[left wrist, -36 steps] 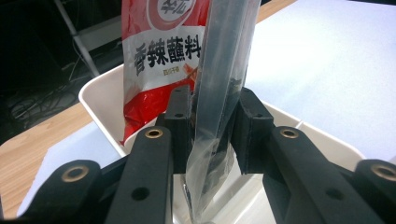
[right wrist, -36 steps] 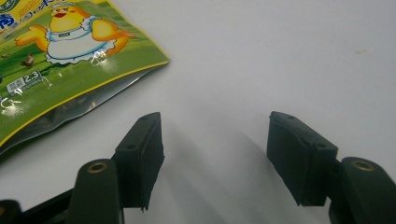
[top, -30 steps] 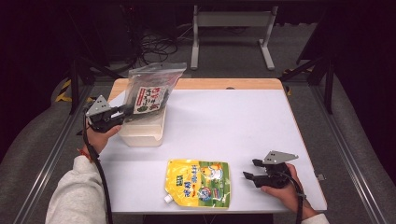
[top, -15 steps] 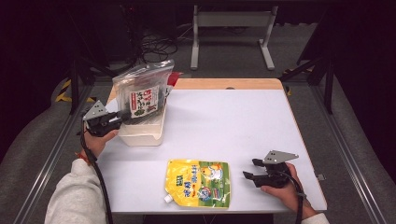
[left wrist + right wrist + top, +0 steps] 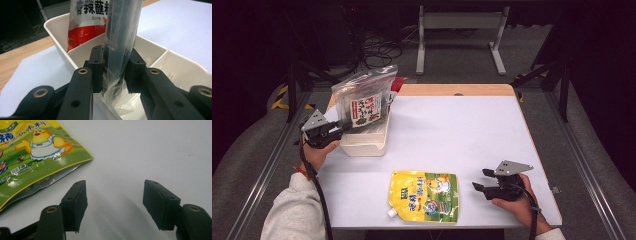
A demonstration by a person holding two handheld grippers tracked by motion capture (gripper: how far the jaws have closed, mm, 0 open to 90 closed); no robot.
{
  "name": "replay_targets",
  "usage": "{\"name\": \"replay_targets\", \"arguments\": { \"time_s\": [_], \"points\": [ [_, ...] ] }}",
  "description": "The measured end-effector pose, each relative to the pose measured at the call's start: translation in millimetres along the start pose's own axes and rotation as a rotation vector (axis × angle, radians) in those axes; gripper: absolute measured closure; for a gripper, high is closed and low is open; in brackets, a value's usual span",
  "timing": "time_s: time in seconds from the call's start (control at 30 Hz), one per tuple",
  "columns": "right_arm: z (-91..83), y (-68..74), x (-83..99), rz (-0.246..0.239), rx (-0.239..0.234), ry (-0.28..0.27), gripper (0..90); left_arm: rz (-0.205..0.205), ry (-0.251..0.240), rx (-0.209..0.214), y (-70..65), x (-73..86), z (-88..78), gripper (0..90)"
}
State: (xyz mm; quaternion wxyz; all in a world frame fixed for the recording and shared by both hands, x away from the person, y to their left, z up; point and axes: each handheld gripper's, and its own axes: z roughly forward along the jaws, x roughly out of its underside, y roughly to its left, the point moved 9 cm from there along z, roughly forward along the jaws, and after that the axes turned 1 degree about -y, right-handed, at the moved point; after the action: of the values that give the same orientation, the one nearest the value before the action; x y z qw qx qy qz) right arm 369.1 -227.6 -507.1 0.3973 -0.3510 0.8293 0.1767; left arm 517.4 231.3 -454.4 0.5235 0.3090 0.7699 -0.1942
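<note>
The landmark here is the cream rectangular plastic bin, which sits at the left edge of the white table, its inside split by thin dividers. The clear, dark-filled plastic pouch with a red-and-white label stands nearly upright in the bin, its top rising well above the rim and leaning slightly toward the far side. The left gripper, held in the person's left hand just beside the bin's left wall, has its two black jaws clamped on the pouch — in the left gripper view the pads press the clear film from both sides, low over the bin's near compartment. The jaws have just been opening a touch, yet the film is still pinched between them. Behind the pouch, in the far compartment, stands a red-and-white printed bag. Well apart from the bin, toward the table's near edge, a yellow-and-green spouted pouch with a cartoon chick lies flat. To its right, farther again from the bin, the right gripper rests on the table, jaws spread wide with nothing between them.
</note>
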Motion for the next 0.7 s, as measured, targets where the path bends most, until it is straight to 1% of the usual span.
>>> {"name": "replay_targets", "arguments": {
  "time_s": [0.03, 0.1, 0.13, 0.17, 0.2, 0.23, 0.27, 0.3, 0.33, 0.4, 0.43, 0.47, 0.5, 0.53, 0.57, 0.6, 0.63, 0.67, 0.7],
  "points": [
    [-0.3, 0.1, 0.0, -0.002, 0.001, 0.000, 36.4, -0.015, -0.004, 0.007, -0.3, 0.1, -0.2, 69.8],
    [-1.9, -0.3, -0.4, -0.008, 0.007, -0.001, 36.1, -0.017, 0.000, -0.001, -0.9, -1.0, -0.6, 67.3],
    [-2.2, -0.8, -0.4, -0.005, 0.009, -0.003, 35.7, -0.030, -0.010, -0.009, -0.9, -2.6, -0.9, 62.6],
    [-2.4, -1.1, -0.3, -0.003, 0.010, -0.003, 35.6, -0.046, -0.025, -0.001, -1.8, -4.5, -1.7, 59.1],
    [-2.5, -1.2, -0.3, -0.002, 0.010, -0.003, 35.6, -0.053, -0.033, 0.010, -2.6, -5.6, -2.1, 60.2],
    [-2.6, -1.0, -0.3, -0.002, 0.010, -0.003, 35.5, -0.055, -0.035, 0.004, -3.1, -6.8, -1.8, 60.7],
    [-2.9, -0.6, -0.4, -0.002, 0.011, -0.004, 35.4, -0.050, -0.030, -0.009, -3.0, -7.9, -1.8, 59.8],
    [-3.3, 0.1, -0.6, -0.003, 0.009, -0.005, 35.4, -0.054, -0.033, -0.009, -3.6, -9.3, -1.9, 57.3],
    [-3.7, 0.5, -0.8, -0.004, 0.011, -0.005, 35.3, -0.061, -0.045, -0.001, -4.7, -11.1, -2.4, 56.8],
    [-3.9, 0.9, -0.8, -0.002, 0.008, -0.006, 35.1, -0.066, -0.066, -0.002, -4.6, -14.8, -3.6, 54.2],
    [-3.9, 0.9, -0.8, -0.002, 0.008, -0.006, 35.1, -0.066, -0.066, -0.002, -4.6, -14.8, -3.6, 53.1],
    [-4.0, 0.7, -0.8, 0.001, 0.007, -0.008, 35.0, -0.087, -0.094, 0.001, -4.8, -18.7, -4.8, 53.1],
    [-4.2, 0.2, -0.6, 0.001, 0.011, -0.008, 35.0, -0.092, -0.103, 0.000, -4.5, -21.3, -5.4, 51.5],
    [-4.2, 0.0, -0.4, 0.003, 0.011, -0.008, 34.9, -0.087, -0.101, -0.007, -4.3, -22.7, -5.0, 51.1],
    [-4.2, -0.1, -0.4, 0.006, 0.009, -0.009, 34.9, -0.084, -0.108, -0.024, -3.8, -24.8, -4.0, 51.6],
    [-3.8, -0.4, -0.1, 0.007, 0.011, -0.008, 34.7, -0.092, -0.117, -0.019, -4.2, -25.9, -3.6, 51.8],
    [-3.5, -0.6, 0.2, 0.008, 0.013, -0.006, 34.6, -0.081, -0.123, 0.009, -6.2, -26.7, -3.4, 57.7],
    [-3.0, -0.5, 0.4, 0.009, 0.012, -0.004, 34.6, -0.059, -0.119, 0.003, -6.3, -26.7, -3.2, 69.9],
    [-2.7, -0.1, 0.6, 0.008, 0.011, -0.003, 34.6, -0.054, -0.109, -0.008, -5.0, -26.6, -3.2, 71.8]
  ]
}}
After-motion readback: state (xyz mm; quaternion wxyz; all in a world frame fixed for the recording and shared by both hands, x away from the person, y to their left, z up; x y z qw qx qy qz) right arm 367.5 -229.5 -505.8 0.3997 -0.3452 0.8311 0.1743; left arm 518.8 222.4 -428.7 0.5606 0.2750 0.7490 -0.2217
